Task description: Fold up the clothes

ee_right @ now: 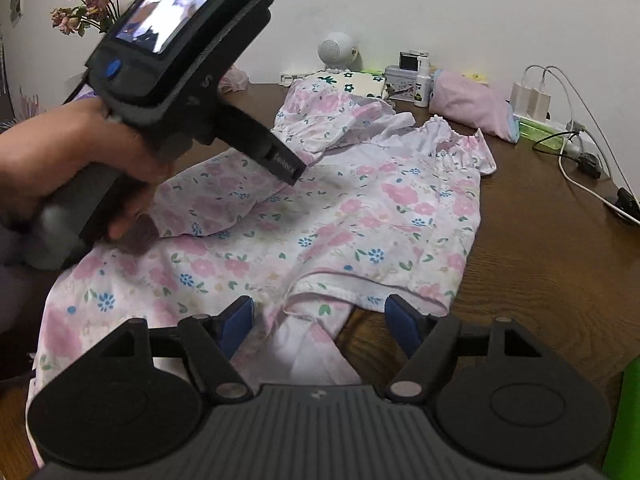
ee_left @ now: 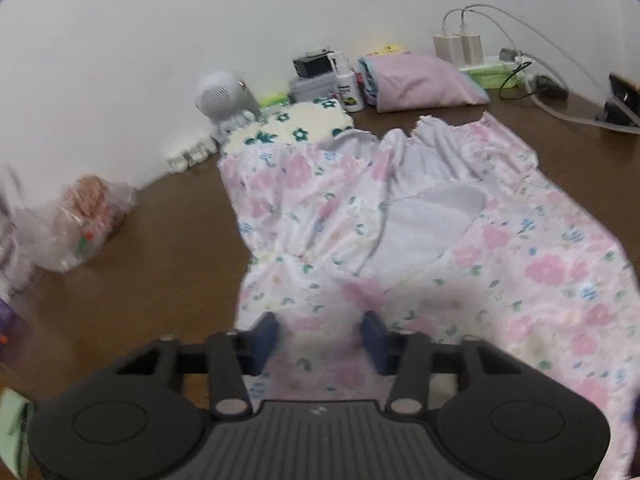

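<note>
A white garment [ee_left: 400,240] printed with pink and blue flowers lies spread on the brown table [ee_left: 160,240], its pale lining showing near the far end. My left gripper [ee_left: 320,340] hovers over the near part of it, its blue pads [ee_left: 266,340] apart and the cloth lying flat beneath them. In the right wrist view a hand holds that left gripper [ee_right: 290,172], tip down over the garment [ee_right: 320,220]. My right gripper [ee_right: 322,322] stands open at the near hem, a bunched fold of cloth between its fingers [ee_right: 240,320], untouched by the pads.
Along the wall stand a white round device [ee_left: 224,96], a cream flowered folded cloth [ee_left: 300,124], a small bottle [ee_left: 348,84], a pink folded cloth [ee_left: 420,84] and chargers with cables [ee_left: 460,48]. A plastic bag [ee_left: 80,224] sits at the left. Bare table wood [ee_right: 540,260] shows to the right.
</note>
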The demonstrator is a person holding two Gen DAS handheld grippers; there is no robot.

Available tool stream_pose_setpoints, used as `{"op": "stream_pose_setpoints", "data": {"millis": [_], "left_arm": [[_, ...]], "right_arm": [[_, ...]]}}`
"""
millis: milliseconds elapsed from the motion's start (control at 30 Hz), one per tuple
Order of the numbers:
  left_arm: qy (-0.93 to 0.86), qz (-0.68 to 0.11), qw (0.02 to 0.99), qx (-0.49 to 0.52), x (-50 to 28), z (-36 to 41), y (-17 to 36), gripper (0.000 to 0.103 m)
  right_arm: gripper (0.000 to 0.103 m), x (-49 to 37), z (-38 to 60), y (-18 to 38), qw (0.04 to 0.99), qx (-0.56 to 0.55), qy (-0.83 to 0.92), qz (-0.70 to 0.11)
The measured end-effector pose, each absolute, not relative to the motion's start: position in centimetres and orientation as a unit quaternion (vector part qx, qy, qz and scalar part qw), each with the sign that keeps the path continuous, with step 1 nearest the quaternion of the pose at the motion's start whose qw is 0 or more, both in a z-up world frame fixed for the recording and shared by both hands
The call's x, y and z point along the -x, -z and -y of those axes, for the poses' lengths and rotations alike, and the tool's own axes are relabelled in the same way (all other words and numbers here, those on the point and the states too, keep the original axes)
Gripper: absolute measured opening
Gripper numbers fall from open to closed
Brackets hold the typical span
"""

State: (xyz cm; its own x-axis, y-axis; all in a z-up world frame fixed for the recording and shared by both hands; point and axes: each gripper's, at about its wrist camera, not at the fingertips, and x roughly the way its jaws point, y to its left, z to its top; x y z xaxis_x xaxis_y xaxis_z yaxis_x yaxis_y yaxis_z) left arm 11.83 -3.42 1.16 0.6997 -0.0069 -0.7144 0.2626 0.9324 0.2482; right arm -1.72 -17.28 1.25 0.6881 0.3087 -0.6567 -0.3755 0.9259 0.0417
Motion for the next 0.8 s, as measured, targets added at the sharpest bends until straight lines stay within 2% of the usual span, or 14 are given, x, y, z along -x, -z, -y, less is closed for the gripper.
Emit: {"op": "stream_pose_setpoints", "data": {"millis": [67, 100, 133, 167, 200, 333, 367, 400, 433, 667, 800], "left_arm": [[0.097, -0.392, 0.907, -0.118, -11.7, 2.6, -1.7, 0.019], [0.116, -0.395, 0.907, -0.091, -11.8, 2.2, -2.1, 0.021], [0.132, -0.394, 0.907, -0.069, -11.7, 2.0, -2.4, 0.030], [0.144, -0.392, 0.907, -0.062, -11.6, 2.2, -2.6, 0.034], [0.145, -0.392, 0.906, -0.072, -11.7, 2.6, -2.6, 0.038], [0.133, -0.394, 0.899, -0.134, -11.7, 4.6, -1.6, 0.043], [0.133, -0.394, 0.899, -0.139, -11.8, 4.8, -1.3, 0.042], [0.133, -0.391, 0.900, -0.137, -11.8, 4.6, -1.2, 0.032], [0.129, -0.391, 0.901, -0.134, -11.9, 4.2, -1.2, 0.012], [0.069, -0.390, 0.918, -0.027, -10.5, -3.1, -1.4, 0.011], [0.030, -0.363, 0.929, 0.062, -6.4, -8.5, -1.9, 0.006]], "right_arm": [[0.075, 1.7, 17.3, -1.2, 0.917, 0.049, -0.188, -0.347], [0.076, 1.7, 17.2, -1.2, 0.918, 0.050, -0.188, -0.347], [0.077, 1.6, 17.2, -1.2, 0.918, 0.050, -0.188, -0.346], [0.077, 1.6, 17.1, -1.2, 0.918, 0.050, -0.189, -0.345], [0.078, 1.6, 17.0, -1.2, 0.918, 0.051, -0.189, -0.345], [0.079, 1.6, 16.6, -1.3, 0.918, 0.052, -0.189, -0.345], [0.079, 1.6, 16.6, -1.3, 0.918, 0.052, -0.189, -0.345], [0.079, 1.7, 16.5, -1.3, 0.918, 0.052, -0.189, -0.345], [0.079, 1.7, 16.6, -1.3, 0.918, 0.052, -0.190, -0.344], [0.076, 1.6, 17.7, -1.6, 0.911, 0.059, -0.200, -0.355], [0.075, 0.5, 18.5, -2.0, 0.906, 0.063, -0.192, -0.371]]}}
